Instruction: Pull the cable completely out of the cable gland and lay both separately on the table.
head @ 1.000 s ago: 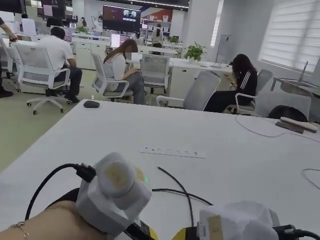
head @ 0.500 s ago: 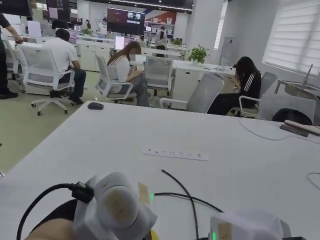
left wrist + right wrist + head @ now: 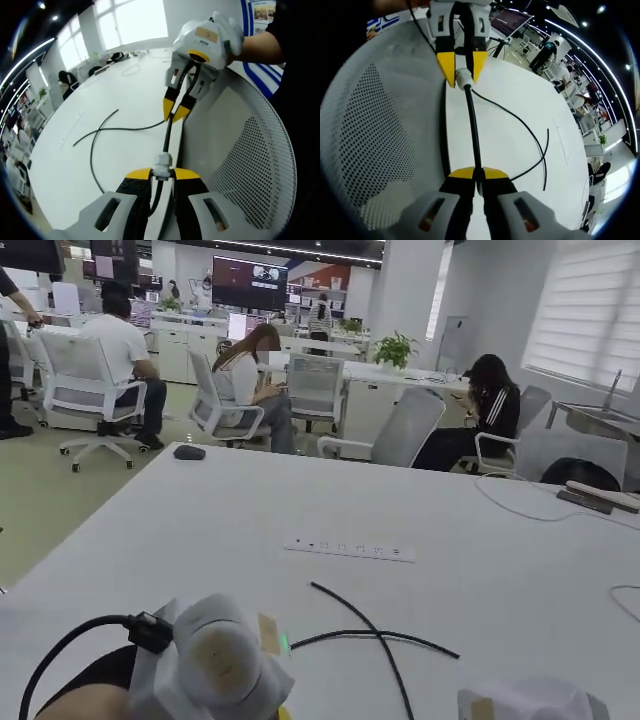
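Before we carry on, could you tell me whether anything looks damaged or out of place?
Nothing stands out. The black cable runs straight from the right gripper into the white cable gland in the left gripper; slack crosses on the table.

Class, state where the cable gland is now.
In the left gripper view, the white cable gland sits clamped in the left hand-held gripper, its black cable running up to the right hand-held gripper.

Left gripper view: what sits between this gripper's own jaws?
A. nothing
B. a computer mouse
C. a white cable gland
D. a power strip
C: the white cable gland sits between the yellow tips of the left gripper, and the black cable runs from it up to the right gripper.
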A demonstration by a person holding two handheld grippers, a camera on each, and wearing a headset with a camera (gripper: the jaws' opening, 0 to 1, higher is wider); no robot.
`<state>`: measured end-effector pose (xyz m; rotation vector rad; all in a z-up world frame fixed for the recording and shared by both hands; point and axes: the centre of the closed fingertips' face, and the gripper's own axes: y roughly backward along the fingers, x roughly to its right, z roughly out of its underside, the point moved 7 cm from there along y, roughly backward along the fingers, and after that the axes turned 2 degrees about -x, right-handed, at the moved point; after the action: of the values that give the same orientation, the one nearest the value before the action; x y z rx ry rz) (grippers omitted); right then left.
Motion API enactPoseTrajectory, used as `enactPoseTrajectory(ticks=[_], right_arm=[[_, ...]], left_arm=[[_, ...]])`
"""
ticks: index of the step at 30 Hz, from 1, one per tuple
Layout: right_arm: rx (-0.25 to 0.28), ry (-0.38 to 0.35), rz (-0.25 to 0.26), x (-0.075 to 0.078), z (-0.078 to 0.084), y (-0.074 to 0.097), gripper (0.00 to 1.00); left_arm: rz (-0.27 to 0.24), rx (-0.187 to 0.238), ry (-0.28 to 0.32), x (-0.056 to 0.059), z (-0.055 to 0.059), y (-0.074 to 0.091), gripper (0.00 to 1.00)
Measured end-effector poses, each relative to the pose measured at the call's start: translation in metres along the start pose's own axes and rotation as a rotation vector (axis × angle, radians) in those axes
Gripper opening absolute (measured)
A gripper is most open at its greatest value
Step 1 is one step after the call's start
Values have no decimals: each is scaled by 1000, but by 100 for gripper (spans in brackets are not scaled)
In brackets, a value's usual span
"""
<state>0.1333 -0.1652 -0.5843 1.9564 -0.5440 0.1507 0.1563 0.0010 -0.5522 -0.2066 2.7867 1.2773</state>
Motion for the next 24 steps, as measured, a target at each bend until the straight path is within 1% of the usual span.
enactPoseTrajectory(ticks=[3, 10, 12, 14, 16, 17, 18, 20, 21, 23, 24], right_arm=[[-21, -2, -9, 1, 8, -1, 2], [-94, -18, -33, 4, 35, -5, 2], [-102, -26, -36, 4, 38, -6, 3], [-105, -55, -54, 4, 40, -7, 3], [-126, -71, -78, 1, 41, -9, 4], [-143, -74, -93, -2, 40, -10, 4], [-143, -70, -96, -4, 38, -10, 7], [-122, -88, -113, -9, 29, -10, 15], [-101, -98, -118, -11, 23, -9, 18], [-44, -124, -137, -16, 6, -6, 20], [-3, -134, -145, -18, -6, -4, 21]], left_arm=[[-4, -5, -3, 1, 1, 1, 16], [-5, -7, 7, 3, 5, 3, 16], [-5, -3, 8, 4, 4, 3, 16], [-2, 2, 9, 5, 2, 3, 16], [-3, 2, 4, 6, 0, 2, 16], [-3, -1, 2, 6, -1, 1, 16], [-6, -1, -1, 6, -1, 1, 16], [-1, 3, 6, 6, -3, 0, 16], [0, 4, 5, 7, -4, 0, 16], [-1, 4, 4, 7, -5, -2, 16], [2, 2, 3, 8, -4, -3, 16]])
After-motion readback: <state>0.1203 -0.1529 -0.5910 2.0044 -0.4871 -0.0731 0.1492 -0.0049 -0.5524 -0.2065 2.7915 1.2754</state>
